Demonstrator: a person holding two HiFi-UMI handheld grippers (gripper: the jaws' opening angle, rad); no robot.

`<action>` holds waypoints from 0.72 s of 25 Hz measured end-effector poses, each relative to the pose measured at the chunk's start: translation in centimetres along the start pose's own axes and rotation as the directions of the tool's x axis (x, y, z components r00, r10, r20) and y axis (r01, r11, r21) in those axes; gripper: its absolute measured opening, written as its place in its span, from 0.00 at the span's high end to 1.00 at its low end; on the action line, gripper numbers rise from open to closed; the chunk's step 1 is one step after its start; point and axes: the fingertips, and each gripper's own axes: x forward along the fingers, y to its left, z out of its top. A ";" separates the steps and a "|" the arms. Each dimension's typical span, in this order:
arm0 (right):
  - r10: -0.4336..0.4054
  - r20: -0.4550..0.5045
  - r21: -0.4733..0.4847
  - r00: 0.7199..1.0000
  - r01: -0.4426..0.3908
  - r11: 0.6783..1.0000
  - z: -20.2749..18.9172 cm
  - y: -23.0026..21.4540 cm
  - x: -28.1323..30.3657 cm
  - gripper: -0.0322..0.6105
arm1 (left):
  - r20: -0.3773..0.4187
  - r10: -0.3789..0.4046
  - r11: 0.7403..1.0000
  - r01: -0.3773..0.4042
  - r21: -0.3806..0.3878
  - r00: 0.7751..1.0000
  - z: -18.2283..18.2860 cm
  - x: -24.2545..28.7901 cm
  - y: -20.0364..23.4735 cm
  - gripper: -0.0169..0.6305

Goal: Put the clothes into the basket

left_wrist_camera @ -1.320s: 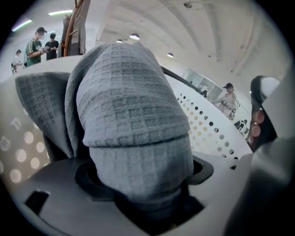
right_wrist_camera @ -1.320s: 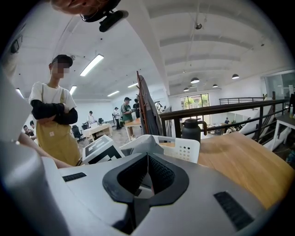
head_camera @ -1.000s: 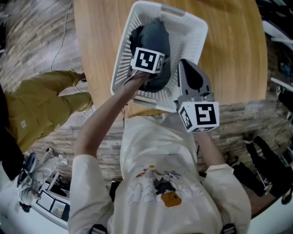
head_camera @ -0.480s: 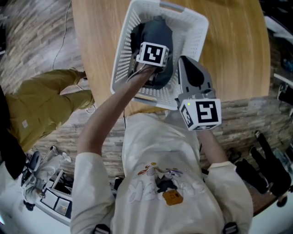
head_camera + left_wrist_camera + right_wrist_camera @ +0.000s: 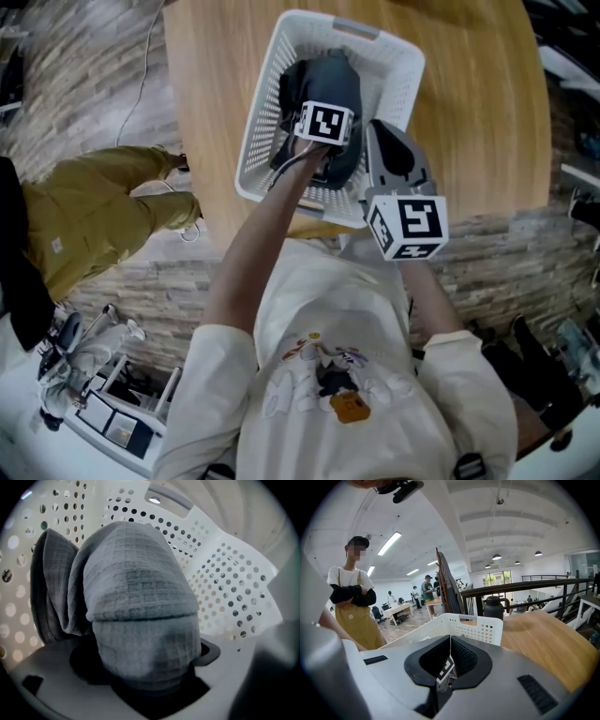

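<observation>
A white perforated basket [image 5: 403, 58] stands on the wooden table [image 5: 478, 112]. Inside it lies a bunched dark grey garment [image 5: 330, 80]. My left gripper [image 5: 323, 142] reaches down into the basket. In the left gripper view the grey garment [image 5: 136, 597] bulges out from between the left gripper's [image 5: 146, 670] jaws and hides the pads; the jaws are opening with the cloth still between them. My right gripper [image 5: 382, 136] hovers over the basket's near right edge, shut and empty. The right gripper view has that gripper [image 5: 449, 657] tilted up, with the basket's rim [image 5: 480, 626] just beyond.
A person in a mustard apron [image 5: 89, 216] stands left of the table, also seen in the right gripper view [image 5: 351, 613]. A dark jug [image 5: 493, 607] stands behind the basket. Bare tabletop [image 5: 546, 644] stretches to the right. Equipment lies on the floor at the lower left [image 5: 84, 375].
My left gripper has pushed a little farther into the basket, toward its middle. The right gripper has stayed almost still.
</observation>
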 end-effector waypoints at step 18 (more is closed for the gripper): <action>0.095 0.062 0.091 0.994 -0.100 0.991 1.7 -0.1 -4.0 0.91 | 0.178 -0.059 0.998 0.062 -0.009 0.982 3.5 -9.7 -2.9 0.31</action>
